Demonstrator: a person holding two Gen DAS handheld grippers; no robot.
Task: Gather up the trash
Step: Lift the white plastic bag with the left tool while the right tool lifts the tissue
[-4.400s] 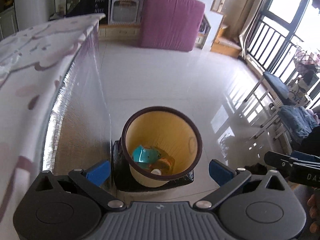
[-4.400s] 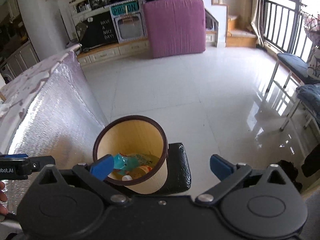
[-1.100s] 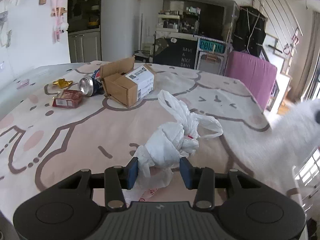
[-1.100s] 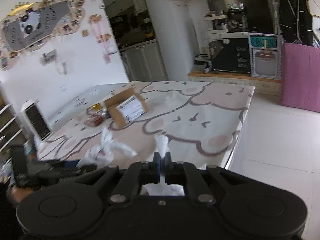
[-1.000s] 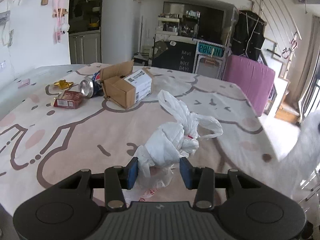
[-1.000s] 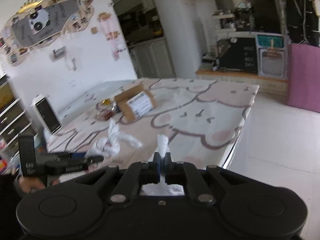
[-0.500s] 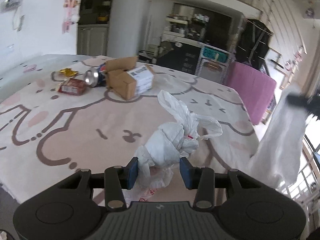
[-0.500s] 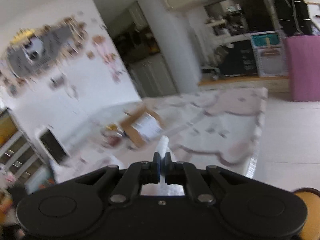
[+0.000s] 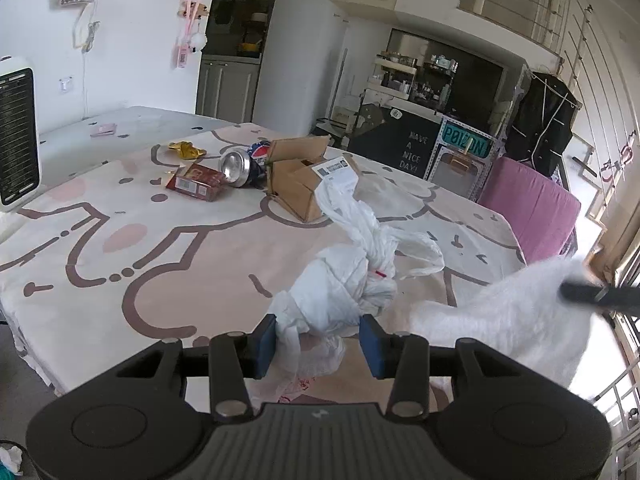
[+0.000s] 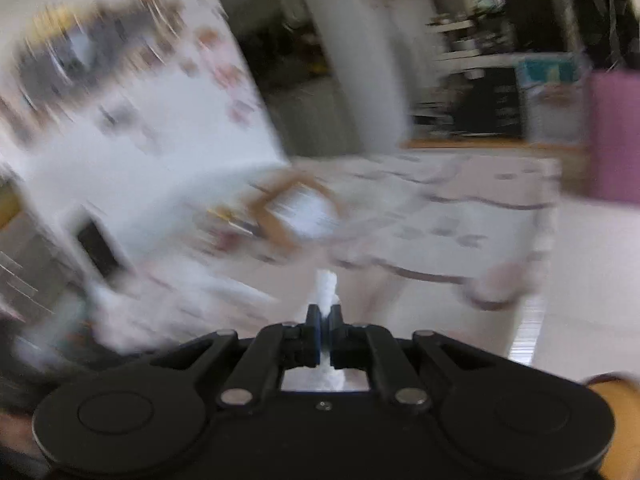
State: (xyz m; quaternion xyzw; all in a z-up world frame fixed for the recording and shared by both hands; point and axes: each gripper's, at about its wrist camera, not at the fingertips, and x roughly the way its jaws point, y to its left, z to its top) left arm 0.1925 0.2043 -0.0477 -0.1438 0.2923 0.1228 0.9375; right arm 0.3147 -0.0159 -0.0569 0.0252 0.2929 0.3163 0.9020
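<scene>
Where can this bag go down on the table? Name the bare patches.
Bare tablecloth lies left of the plastic bag, below the red packet. Crowded at the far side: cardboard box, can, gold wrapper.

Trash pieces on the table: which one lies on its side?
The shiny drink can, between the red packet and the brown cardboard box, lies sideways.

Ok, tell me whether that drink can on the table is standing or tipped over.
Tipped over. The drink can lies on its side on the table, its round silver end facing the camera, between the red packet and the cardboard box.
</scene>
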